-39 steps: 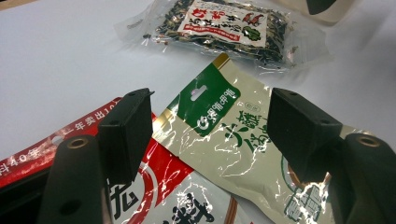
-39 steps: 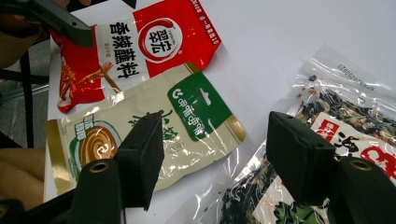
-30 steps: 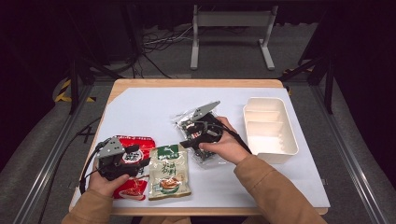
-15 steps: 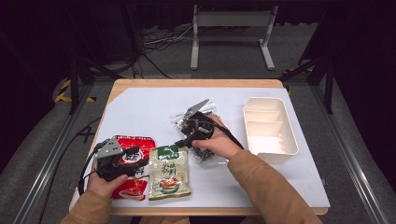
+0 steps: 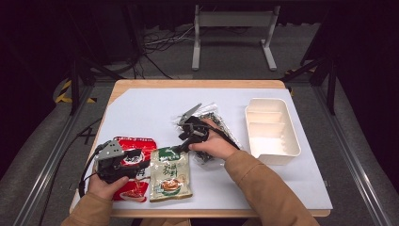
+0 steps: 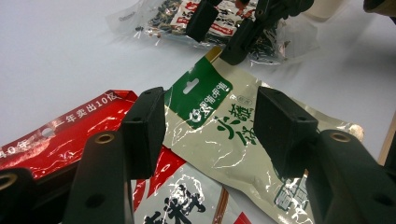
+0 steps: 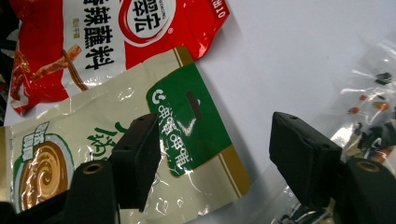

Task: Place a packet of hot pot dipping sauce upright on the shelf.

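Since a second ago my right hand-held gripper has swung down and toward me, off the clear packet and onto the green packet's far end. Nearest me, my left hand-held gripper sits over the red packet, its jaws wide apart and holding nothing. Just right of the red packet and overlapping its edge lies the green and cream packet, flat on the white surface. My right jaws are also spread wide, empty, straddling its green top corner. Beyond my right hand is the clear packet of dark bits. Far right stands a white divided tray.
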`<state>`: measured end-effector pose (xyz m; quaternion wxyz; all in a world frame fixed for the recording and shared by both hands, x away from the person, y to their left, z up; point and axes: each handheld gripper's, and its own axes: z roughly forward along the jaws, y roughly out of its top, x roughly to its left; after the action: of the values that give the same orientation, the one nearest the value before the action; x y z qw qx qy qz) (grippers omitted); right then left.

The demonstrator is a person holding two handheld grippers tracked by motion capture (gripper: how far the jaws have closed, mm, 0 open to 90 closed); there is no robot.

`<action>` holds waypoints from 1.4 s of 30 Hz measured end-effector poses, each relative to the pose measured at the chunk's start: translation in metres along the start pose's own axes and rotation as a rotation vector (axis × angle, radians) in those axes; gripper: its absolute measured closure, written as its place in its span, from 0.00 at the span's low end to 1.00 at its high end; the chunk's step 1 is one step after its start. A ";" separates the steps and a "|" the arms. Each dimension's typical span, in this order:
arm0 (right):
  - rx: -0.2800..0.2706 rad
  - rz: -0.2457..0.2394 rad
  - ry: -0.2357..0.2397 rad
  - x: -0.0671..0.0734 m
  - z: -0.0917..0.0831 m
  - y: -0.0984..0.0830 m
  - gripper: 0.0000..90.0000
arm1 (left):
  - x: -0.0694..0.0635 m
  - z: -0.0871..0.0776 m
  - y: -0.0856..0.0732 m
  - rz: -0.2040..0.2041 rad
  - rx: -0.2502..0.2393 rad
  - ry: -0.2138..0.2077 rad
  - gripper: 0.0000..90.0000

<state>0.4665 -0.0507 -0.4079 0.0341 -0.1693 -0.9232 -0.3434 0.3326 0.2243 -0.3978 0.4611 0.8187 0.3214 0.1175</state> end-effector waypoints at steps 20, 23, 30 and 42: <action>0.070 -0.002 0.080 0.003 0.018 -0.003 0.41 | 0.000 0.001 0.000 0.000 0.005 0.006 0.48; 0.062 -0.003 0.089 0.006 0.012 -0.001 0.46 | 0.000 0.001 0.000 0.000 0.006 0.006 0.48; 0.063 -0.027 0.117 0.012 0.000 0.001 0.61 | -0.001 0.001 0.001 0.002 0.006 0.005 0.48; 0.127 -0.172 0.107 0.022 0.003 0.002 0.78 | -0.001 0.003 0.000 0.007 0.002 0.004 0.46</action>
<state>0.4470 -0.0412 -0.4051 0.0643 -0.0684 -0.9510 -0.2946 0.3333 0.2217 -0.3988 0.4592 0.8200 0.3197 0.1204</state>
